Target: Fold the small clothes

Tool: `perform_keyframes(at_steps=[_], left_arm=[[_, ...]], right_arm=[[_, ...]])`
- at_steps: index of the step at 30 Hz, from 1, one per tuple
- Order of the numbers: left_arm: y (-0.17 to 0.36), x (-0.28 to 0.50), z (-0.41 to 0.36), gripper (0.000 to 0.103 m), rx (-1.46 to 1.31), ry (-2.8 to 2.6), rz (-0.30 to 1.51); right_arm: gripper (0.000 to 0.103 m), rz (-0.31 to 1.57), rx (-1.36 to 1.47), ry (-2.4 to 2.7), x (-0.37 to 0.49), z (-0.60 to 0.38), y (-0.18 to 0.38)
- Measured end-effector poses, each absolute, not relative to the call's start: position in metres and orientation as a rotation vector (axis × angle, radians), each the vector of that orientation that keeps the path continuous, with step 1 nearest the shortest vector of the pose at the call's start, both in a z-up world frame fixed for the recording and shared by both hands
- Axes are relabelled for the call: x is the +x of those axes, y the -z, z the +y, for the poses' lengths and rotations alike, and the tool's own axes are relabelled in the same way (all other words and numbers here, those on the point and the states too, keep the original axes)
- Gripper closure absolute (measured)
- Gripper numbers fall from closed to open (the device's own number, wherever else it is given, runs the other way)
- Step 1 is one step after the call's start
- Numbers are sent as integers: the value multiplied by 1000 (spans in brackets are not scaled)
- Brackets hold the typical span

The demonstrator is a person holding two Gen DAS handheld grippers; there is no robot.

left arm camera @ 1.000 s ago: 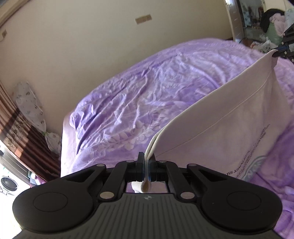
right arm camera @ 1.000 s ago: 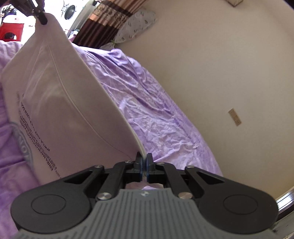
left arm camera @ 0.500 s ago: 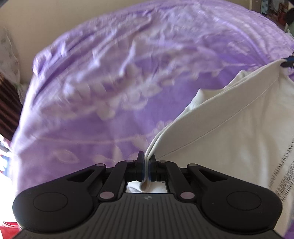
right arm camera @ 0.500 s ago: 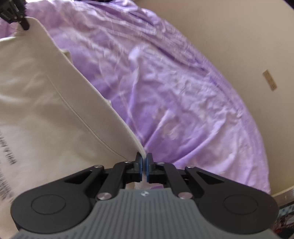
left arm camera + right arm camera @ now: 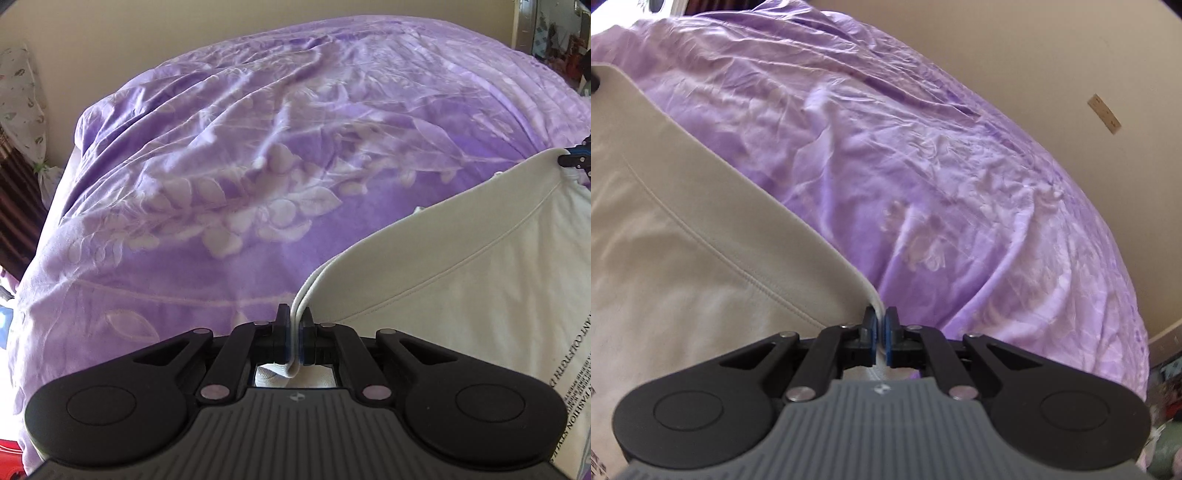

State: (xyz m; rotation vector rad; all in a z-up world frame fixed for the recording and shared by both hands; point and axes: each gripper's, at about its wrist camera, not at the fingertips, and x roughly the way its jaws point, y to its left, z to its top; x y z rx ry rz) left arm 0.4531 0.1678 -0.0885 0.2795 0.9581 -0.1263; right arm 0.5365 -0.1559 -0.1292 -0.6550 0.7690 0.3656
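**Garment Held at Two Corners Above the Bed**

The cream-white cotton T-shirt with black printed lettering (image 5: 480, 280) hangs between the two grippers, low over the purple floral bedspread (image 5: 258, 166). Its hemmed edge runs in a taut line from one gripper to the other, and the stitched hem seam is visible in both wrist views. The printed text appears at the lower right edge of the left wrist view. Whether the lower part of the shirt rests on the bedspread cannot be determined.

The left gripper (image 5: 294, 338) is clamped onto one corner of the hem. Two layers of fabric pass between its blue pads (image 5: 282, 338), and a small fold of cloth shows behind them. The right gripper (image 5: 880, 338) is likewise pinched tight on the opposite corner, with a thin strip of the T-shirt (image 5: 701, 229) between its fingers. The tip of the right gripper also appears at the right edge of the left wrist view, at the far corner.

Holding both corners apart keeps the hem straight and the shirt body free of wrinkles, which likely prepares it for laying flat on the bedspread. Both grippers point downward toward the bed.

A beige wall (image 5: 1071, 55) lies beyond the bedspread, and a striped brown curtain (image 5: 14, 206) hangs at the left.
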Motion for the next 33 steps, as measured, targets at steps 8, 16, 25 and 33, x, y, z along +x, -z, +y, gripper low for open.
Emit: perform_keyframes(at_steps=[8,16,25,33], left_arm=[[90,449,169,54,279,-2,955],[44,376,190,54,71,14,987],[50,281,212,46,-208,33,1067],[77,242,232,45,-374,55,1130]], right_arm=[[67,812,-630,-311,535,-158,138],[55,887,-504,-317,482,-186,88],[55,994,-148,-321,383,-254,53],[56,1066,132,-256,329,-321,79]])
